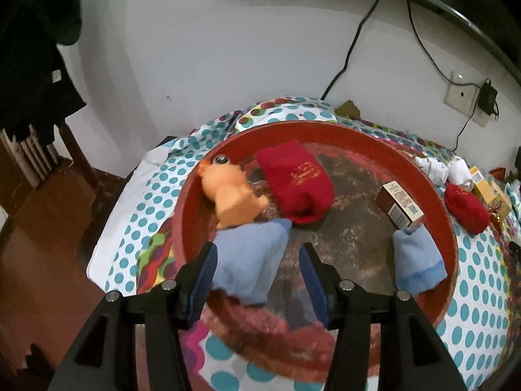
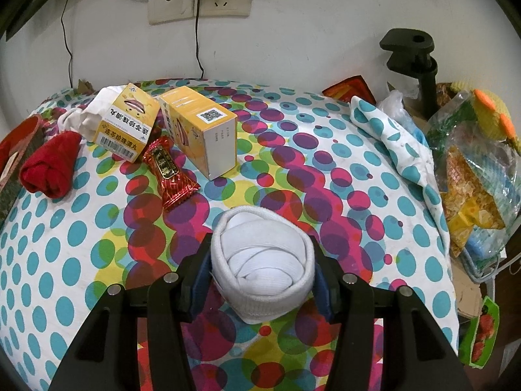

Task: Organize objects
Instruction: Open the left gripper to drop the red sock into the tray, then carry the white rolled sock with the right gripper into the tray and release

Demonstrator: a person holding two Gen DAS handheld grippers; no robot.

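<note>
In the left wrist view a round red tray (image 1: 446,228) holds an orange toy (image 1: 232,192), a red sock (image 1: 298,182), a brown box (image 1: 399,205) and two light blue socks (image 1: 250,260) (image 1: 416,262). My left gripper (image 1: 259,280) is open above the tray; one blue sock lies against its left finger. In the right wrist view my right gripper (image 2: 262,270) is shut on a rolled white sock (image 2: 263,260) over the dotted cloth (image 2: 342,176). A red sock roll (image 2: 50,166), two yellow boxes (image 2: 127,123) (image 2: 202,130) and a red candy (image 2: 171,174) lie farther left.
White socks (image 1: 446,167) and another red sock (image 1: 467,208) lie right of the tray. A wall socket with cables (image 2: 208,0) is behind. A black clamp stand (image 2: 420,62) and a plastic bag of toys (image 2: 475,169) stand at the right. The table edge drops at left.
</note>
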